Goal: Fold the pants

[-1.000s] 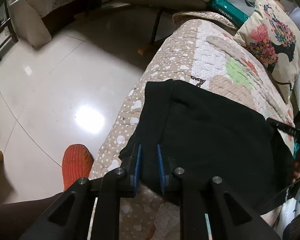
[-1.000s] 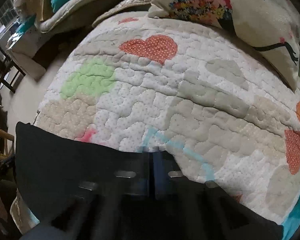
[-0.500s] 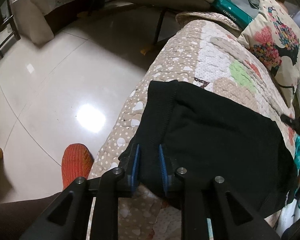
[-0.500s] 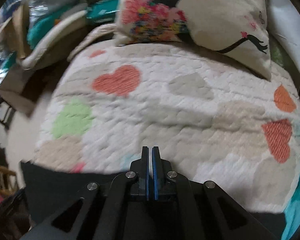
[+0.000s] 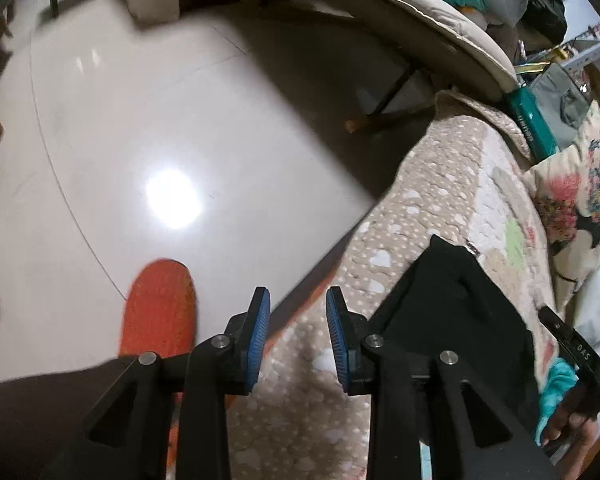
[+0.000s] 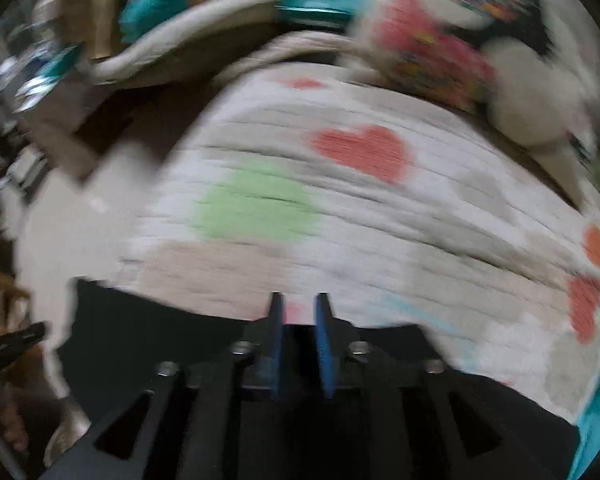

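Note:
The black pants (image 5: 452, 312) lie folded on the quilted bed cover (image 5: 452, 184) near the bed's edge. My left gripper (image 5: 298, 300) is open and empty, off to the left of the pants, over the bed's edge. In the blurred right wrist view my right gripper (image 6: 298, 304) is open with nothing between its fingers, and the pants (image 6: 148, 328) lie just below and behind it. The other gripper shows at the right edge of the left wrist view (image 5: 580, 356).
A glossy tiled floor (image 5: 140, 120) lies left of the bed, with an orange slipper (image 5: 158, 308) beside it. A patterned pillow (image 5: 584, 208) and a teal box (image 5: 532, 124) sit at the bed's head. Bedding is piled on furniture (image 5: 400, 4) beyond.
My left gripper has let go of the pants edge, opened and swung left off the pants. My right gripper has opened from shut and is moving; its view is blurred.

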A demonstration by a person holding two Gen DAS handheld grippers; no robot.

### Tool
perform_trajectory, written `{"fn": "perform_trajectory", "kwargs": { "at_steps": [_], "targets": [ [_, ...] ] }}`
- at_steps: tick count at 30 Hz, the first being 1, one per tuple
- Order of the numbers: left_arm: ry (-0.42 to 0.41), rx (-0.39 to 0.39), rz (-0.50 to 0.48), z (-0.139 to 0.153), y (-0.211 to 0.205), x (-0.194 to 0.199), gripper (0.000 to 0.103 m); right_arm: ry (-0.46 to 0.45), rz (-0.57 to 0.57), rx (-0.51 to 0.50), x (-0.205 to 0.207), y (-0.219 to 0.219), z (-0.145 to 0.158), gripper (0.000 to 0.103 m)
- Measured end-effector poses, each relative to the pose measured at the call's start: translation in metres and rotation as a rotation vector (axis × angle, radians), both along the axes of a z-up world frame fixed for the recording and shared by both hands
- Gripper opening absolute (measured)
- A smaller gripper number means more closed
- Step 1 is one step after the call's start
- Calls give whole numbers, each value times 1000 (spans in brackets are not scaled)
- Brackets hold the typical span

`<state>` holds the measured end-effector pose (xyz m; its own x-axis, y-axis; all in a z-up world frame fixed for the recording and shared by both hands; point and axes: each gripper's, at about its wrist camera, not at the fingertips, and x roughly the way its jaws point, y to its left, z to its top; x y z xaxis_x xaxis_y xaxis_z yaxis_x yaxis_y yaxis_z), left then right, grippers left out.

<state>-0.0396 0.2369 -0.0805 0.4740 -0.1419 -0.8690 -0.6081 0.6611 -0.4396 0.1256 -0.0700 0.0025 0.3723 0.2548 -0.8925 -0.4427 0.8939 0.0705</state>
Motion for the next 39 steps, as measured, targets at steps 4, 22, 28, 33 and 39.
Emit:
{"fn": "perform_trajectory", "kwargs": {
  "at_steps": [4, 22, 28, 33, 39],
  "targets": [
    [-69, -31, -71, 7, -21, 3, 29, 80, 177, 96, -16, 61, 2, 57],
    [-42, -122, -90, -19, -52, 10, 58, 180, 522, -197, -32, 203, -65, 68],
    [-103, -115, -184, -2, -58, 11, 15, 128, 589, -272, -52, 215, -61, 30],
    [-165, -144, -176, 13, -58, 6, 14, 74, 554, -220, -55, 199, -35, 28],
    [-266, -192, -257, 32, -78, 9, 14, 39, 499, -116, -55, 172, 0, 28]
  ]
}}
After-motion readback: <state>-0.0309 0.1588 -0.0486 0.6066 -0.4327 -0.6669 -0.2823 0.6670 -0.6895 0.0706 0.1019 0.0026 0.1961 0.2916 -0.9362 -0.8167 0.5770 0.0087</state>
